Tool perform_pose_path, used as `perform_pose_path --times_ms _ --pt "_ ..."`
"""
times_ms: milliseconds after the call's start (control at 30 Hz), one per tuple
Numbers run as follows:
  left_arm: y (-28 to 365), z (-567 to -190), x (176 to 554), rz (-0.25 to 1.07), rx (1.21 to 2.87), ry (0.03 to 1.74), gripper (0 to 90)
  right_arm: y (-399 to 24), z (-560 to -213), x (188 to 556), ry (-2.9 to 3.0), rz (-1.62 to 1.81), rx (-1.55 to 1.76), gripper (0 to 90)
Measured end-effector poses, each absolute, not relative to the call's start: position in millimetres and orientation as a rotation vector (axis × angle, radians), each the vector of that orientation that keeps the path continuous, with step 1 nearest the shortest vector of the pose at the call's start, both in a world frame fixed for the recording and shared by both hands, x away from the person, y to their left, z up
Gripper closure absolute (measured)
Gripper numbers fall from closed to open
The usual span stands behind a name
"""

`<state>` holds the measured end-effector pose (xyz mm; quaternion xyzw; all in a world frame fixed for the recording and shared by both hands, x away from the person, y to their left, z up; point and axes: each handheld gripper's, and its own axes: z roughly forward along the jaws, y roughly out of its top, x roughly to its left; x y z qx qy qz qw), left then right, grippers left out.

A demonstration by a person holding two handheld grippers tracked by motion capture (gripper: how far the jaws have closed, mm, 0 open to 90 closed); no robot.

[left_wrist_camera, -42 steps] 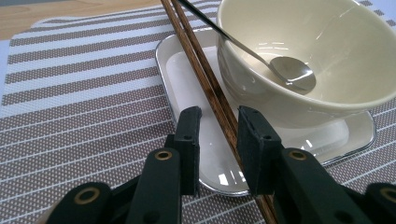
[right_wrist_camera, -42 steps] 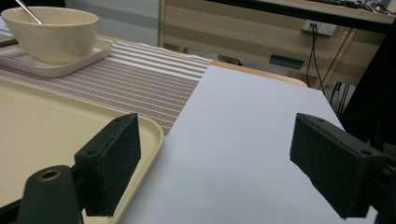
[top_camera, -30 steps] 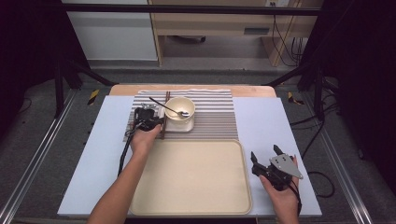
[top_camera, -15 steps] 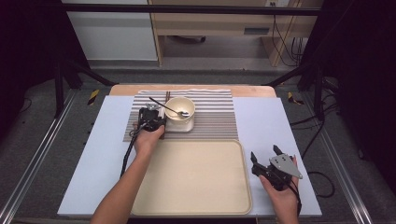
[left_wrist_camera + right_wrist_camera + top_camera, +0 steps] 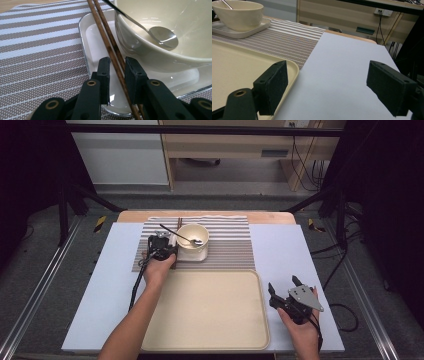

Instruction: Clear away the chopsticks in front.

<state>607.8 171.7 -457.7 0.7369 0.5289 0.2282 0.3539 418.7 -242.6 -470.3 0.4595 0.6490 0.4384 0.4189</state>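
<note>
High view: the desk (image 5: 280,265) carries a striped mat (image 5: 227,247) at the back and a cream tray (image 5: 210,310) in front of it. On the mat sits a square white plate (image 5: 96,47) bearing a cream bowl (image 5: 192,240), with a spoon (image 5: 163,36) resting in it. A pair of brown chopsticks (image 5: 110,45) lies across the plate just beside the bowl. The left gripper (image 5: 117,72) has its jaws narrowed around the chopsticks, small gaps showing, not clamped. The right gripper (image 5: 286,289) rests on the desk just right of the tray, jaws wide apart, holding nothing.
</note>
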Motion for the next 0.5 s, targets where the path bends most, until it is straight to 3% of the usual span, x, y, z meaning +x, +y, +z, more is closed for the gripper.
perform_pose_path --times_ms 500 --pt "167.7 -463.5 609.2 0.596 1.891 1.401 75.7 -241.1 -470.8 419.0 1.632 1.099 1.154 18.0"
